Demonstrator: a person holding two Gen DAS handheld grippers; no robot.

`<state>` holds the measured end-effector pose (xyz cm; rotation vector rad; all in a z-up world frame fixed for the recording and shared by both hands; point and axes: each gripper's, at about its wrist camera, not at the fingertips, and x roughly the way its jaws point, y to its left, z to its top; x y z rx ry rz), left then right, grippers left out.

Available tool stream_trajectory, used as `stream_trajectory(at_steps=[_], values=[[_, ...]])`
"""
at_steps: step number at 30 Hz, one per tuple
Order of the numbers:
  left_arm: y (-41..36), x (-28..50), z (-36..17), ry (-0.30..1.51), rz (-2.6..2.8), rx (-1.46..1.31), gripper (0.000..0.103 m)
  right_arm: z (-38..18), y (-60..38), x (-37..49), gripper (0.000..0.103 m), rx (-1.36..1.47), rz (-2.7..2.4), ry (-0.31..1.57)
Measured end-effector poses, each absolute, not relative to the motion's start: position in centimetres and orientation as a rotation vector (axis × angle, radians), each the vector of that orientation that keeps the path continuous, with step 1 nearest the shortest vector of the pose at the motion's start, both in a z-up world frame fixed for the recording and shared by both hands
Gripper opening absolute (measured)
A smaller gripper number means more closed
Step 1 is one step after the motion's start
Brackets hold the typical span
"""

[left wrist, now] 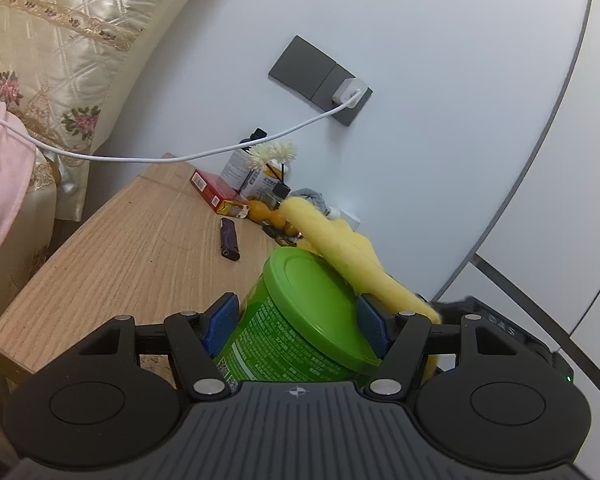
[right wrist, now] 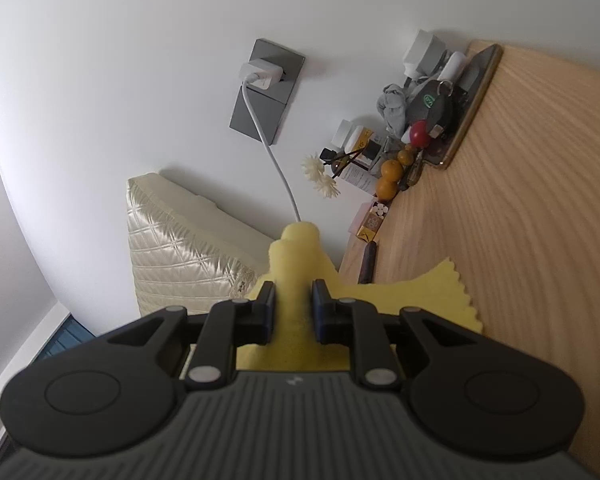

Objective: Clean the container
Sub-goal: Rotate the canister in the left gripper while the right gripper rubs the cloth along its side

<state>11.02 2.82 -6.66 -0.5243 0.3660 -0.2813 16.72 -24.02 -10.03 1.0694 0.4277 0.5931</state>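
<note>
Container (left wrist: 296, 320), green and lidded, is clamped tilted between the left gripper (left wrist: 298, 322) pads above the wooden table (left wrist: 112, 248), steadying it for wiping. Right gripper (right wrist: 293, 312) pinches the yellow cloth (left wrist: 340, 248), which lies across the lid.

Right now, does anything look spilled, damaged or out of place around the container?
Nothing stands out. The green container is tilted, but only because the left gripper holds it, lid on, while the right gripper presses the yellow cloth on its lid. The clutter by the wall sits undisturbed; no spill shows.
</note>
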Motion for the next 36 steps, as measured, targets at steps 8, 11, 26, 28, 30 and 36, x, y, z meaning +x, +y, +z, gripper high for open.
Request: stream_trajectory(at_steps=[8, 11, 26, 28, 30, 36], values=[[2.6, 11.0, -6.8, 0.360, -0.284, -0.519, 0.070, -9.8, -25.1, 14.4, 0.020, 1.055, 0.595, 0.424], [2.7, 11.1, -6.8, 0.360, -0.290, -0.516, 0.070, -9.9, -24.8, 15.0, 0.020, 1.057, 0.597, 0.424], [3.3, 10.5, -6.8, 0.353, -0.324, -0.540, 0.071, -10.3, -23.2, 18.6, 0.020, 1.081, 0.605, 0.419], [3.2, 9.6, -6.3, 0.343, -0.292, -0.516, 0.071, -10.3, -23.4, 18.2, 0.020, 1.089, 0.598, 0.411], [2.8, 9.3, -5.9, 0.364, -0.303, -0.484, 0.071, -10.3, -23.6, 17.9, 0.019, 1.100, 0.592, 0.404], [2.5, 9.2, -6.2, 0.401, -0.301, -0.535, 0.071, -10.3, -23.9, 17.3, 0.019, 1.105, 0.579, 0.393]])
